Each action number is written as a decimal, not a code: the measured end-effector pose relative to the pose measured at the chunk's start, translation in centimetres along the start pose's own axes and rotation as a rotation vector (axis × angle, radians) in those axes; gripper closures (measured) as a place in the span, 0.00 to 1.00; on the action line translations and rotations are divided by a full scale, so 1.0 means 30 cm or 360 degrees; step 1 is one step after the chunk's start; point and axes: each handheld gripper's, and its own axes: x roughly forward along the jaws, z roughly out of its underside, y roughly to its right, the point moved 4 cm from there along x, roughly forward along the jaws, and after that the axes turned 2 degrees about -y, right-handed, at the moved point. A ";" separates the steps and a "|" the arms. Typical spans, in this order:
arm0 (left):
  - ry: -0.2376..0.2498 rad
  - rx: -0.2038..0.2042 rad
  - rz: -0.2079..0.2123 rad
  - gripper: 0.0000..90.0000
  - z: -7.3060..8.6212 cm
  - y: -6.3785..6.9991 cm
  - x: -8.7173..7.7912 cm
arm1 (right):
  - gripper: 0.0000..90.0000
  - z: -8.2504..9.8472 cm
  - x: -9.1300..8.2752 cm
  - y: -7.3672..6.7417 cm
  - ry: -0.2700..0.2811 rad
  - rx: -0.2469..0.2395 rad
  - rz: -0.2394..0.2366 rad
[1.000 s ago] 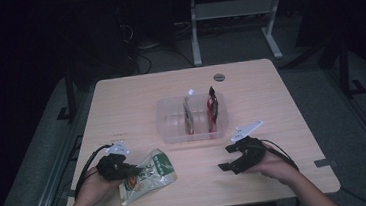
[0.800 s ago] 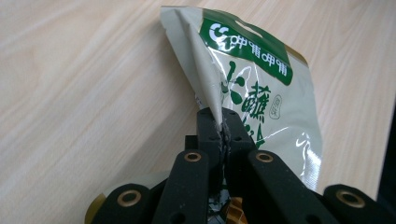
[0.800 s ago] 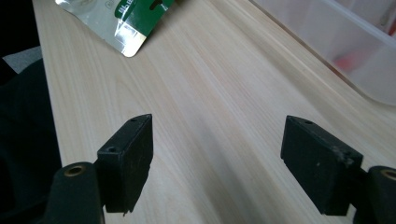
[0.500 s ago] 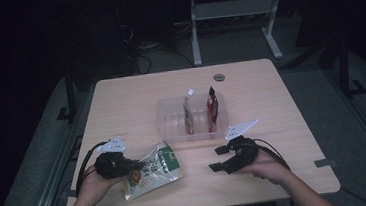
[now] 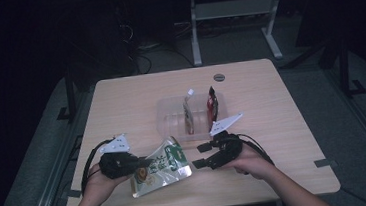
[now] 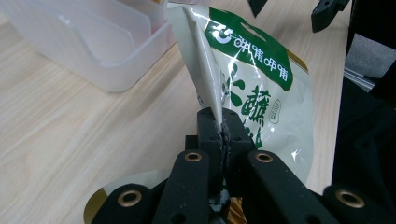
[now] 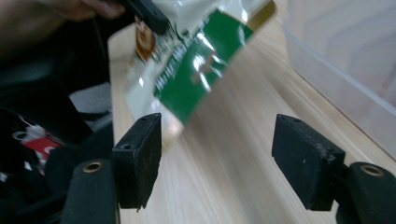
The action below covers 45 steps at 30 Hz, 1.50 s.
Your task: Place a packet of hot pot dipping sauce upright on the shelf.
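Note:
A green and white snack pouch [image 5: 160, 165] [image 6: 252, 88] [image 7: 196, 70] hangs tilted just above the near left of the table. My left gripper [image 5: 143, 162] [image 6: 220, 128] is shut on the pouch's edge. My right gripper [image 5: 198, 158] [image 7: 217, 149] points left at the pouch from close by; its jaws have just been closing but stand apart with nothing between them. A clear plastic bin [image 5: 169, 115] [image 6: 93, 42] [image 7: 345, 60] sits mid-table, holding a pale packet [image 5: 188, 113] and a dark red packet [image 5: 213, 105] upright.
A small round disc [image 5: 219, 77] lies near the table's far edge. Cables trail from both grippers across the near table. Beyond the table [image 5: 281, 104] stands a white metal frame [image 5: 233, 13] on the dark floor.
My left gripper has lifted the pouch off the table and tilted it up. My right gripper has moved left toward the pouch, its jaws narrowing.

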 end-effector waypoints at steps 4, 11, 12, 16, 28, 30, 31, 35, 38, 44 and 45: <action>0.0011 0.0021 -0.0002 0.99 -0.009 0.012 0.003 | 0.37 -0.021 0.025 -0.005 0.0008 0.0003 -0.0044; 0.0031 0.0042 0.0010 0.99 -0.024 0.036 0.009 | 0.46 -0.068 0.083 -0.020 0.0024 -0.0002 -0.0116; 0.0039 0.0048 0.0015 0.99 -0.027 0.041 0.010 | 0.48 -0.075 0.089 -0.021 0.0027 -0.0004 -0.0130; 0.0045 0.0057 0.0015 0.99 -0.029 0.047 0.010 | 0.52 -0.091 0.107 -0.027 0.0048 0.0009 -0.0162; 0.0096 0.0058 -0.0026 0.99 -0.038 0.048 0.011 | 0.71 -0.085 0.095 -0.014 0.0113 0.0066 -0.0269; 0.0096 0.0050 -0.0021 0.99 -0.036 0.047 0.013 | 0.75 -0.084 0.096 -0.012 0.0121 0.0065 -0.0272; 0.0095 0.0047 -0.0017 0.99 -0.034 0.045 0.014 | 0.80 -0.083 0.096 -0.010 0.0136 0.0047 -0.0265; 0.0101 0.0045 -0.0018 0.99 -0.033 0.045 0.016 | 0.82 -0.084 0.094 -0.008 0.0143 0.0042 -0.0259; 0.0099 0.0044 -0.0018 0.99 -0.031 0.044 0.019 | 0.83 -0.082 0.097 -0.008 0.0152 0.0010 -0.0253; 0.0102 0.0051 -0.0005 0.99 -0.033 0.046 0.027 | 0.93 -0.077 0.101 -0.019 0.0133 -0.0017 -0.0243; 0.0103 0.0045 0.0003 0.99 -0.033 0.047 0.029 | 0.97 -0.076 0.101 -0.021 0.0128 -0.0028 -0.0247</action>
